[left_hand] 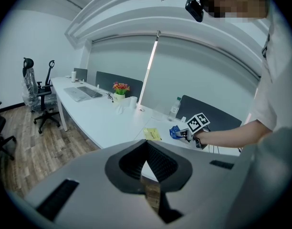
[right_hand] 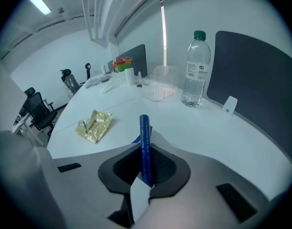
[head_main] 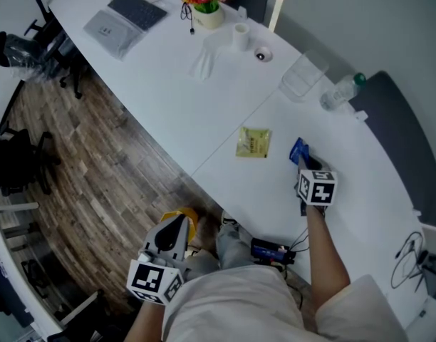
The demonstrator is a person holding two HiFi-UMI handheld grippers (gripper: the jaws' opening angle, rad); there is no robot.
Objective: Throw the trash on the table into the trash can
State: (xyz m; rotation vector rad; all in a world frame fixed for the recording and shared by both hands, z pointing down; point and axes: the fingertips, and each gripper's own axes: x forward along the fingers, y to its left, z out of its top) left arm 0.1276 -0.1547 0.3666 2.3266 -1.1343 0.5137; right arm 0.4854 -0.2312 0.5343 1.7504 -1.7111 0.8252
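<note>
An office: long white desk with grey divider screens, a keyboard, swivel chairs on wood floor

There is one flower pot. Just beside it stand one cup and one laptop. Further from it are one clear container, one water bottle, one gold wrapper and one blue wrapper. Two office chairs stand off the worktop. Two tools show: the left tool and the right tool.
</note>
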